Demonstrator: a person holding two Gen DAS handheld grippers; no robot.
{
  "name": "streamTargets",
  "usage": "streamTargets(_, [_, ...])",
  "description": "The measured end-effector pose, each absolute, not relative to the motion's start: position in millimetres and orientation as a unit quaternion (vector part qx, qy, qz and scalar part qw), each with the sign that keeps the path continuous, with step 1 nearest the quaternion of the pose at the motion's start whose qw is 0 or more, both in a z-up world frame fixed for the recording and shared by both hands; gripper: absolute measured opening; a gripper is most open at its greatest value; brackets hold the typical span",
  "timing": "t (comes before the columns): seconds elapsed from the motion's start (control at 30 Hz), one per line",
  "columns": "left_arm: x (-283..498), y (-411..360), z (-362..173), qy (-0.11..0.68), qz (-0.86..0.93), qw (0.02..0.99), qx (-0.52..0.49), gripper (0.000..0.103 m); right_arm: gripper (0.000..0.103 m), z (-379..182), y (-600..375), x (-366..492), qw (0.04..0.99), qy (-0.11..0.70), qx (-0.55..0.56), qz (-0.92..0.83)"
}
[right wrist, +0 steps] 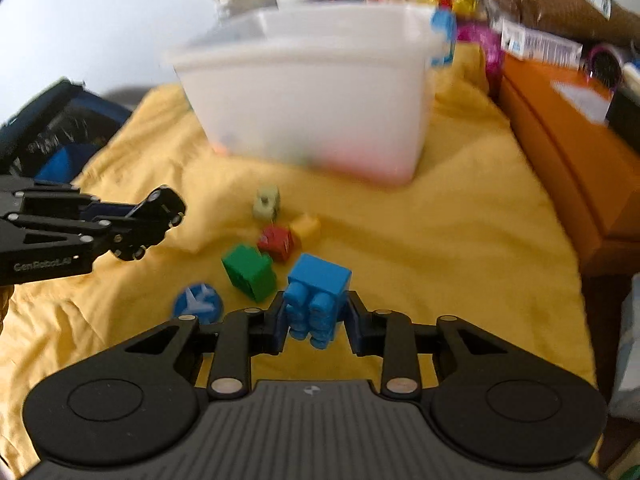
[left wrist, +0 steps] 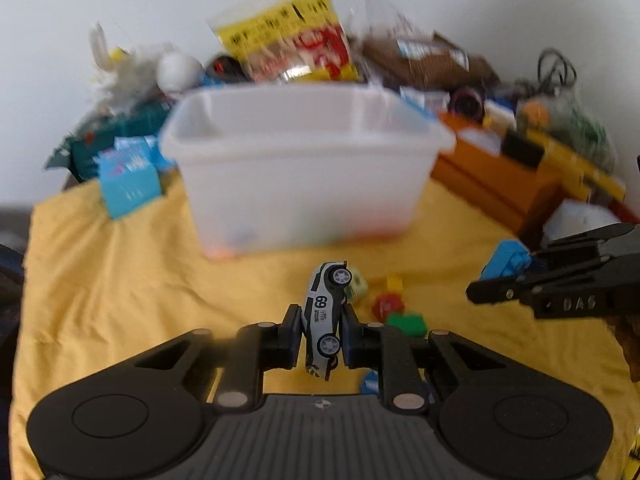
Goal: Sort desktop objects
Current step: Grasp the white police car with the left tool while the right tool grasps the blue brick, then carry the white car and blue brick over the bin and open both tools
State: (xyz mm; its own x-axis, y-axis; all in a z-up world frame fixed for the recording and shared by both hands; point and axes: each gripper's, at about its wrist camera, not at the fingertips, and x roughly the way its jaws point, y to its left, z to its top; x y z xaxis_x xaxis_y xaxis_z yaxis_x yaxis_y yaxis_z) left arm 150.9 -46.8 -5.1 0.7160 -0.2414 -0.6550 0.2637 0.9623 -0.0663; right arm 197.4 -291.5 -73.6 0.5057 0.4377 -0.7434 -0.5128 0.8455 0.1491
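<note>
My left gripper (left wrist: 321, 334) is shut on a white toy car (left wrist: 325, 312) marked 69, held nose-up above the yellow cloth. My right gripper (right wrist: 316, 322) is shut on a blue block (right wrist: 318, 296) with round studs, lifted a little off the cloth. A translucent white bin (left wrist: 300, 168) stands ahead of both grippers; it also shows in the right wrist view (right wrist: 312, 88). On the cloth lie a green block (right wrist: 249, 271), a red block (right wrist: 276, 242), a yellow piece (right wrist: 306, 226), a pale cube (right wrist: 266, 202) and a blue disc (right wrist: 197, 302). The left gripper shows in the right wrist view (right wrist: 160, 220).
An orange box (right wrist: 568, 152) borders the cloth on the right. Snack bags (left wrist: 296, 36), a light blue carton (left wrist: 130, 184) and other clutter pile behind the bin. A dark bag (right wrist: 52, 128) lies at the left. The right gripper shows in the left wrist view (left wrist: 496, 284).
</note>
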Motion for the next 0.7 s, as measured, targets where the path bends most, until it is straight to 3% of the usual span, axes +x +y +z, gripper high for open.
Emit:
streamTargets(0.37, [200, -26, 66, 0.309, -0.101, 0.946, -0.019, 0.022, 0.033, 34, -279, 242, 0.899, 0.324, -0.004, 0.294])
streamTargets(0.7, [263, -24, 104, 0.321, -0.094, 0.942, -0.016, 0.023, 0.033, 70, -267, 295, 0.901, 0.324, 0.01, 0.289])
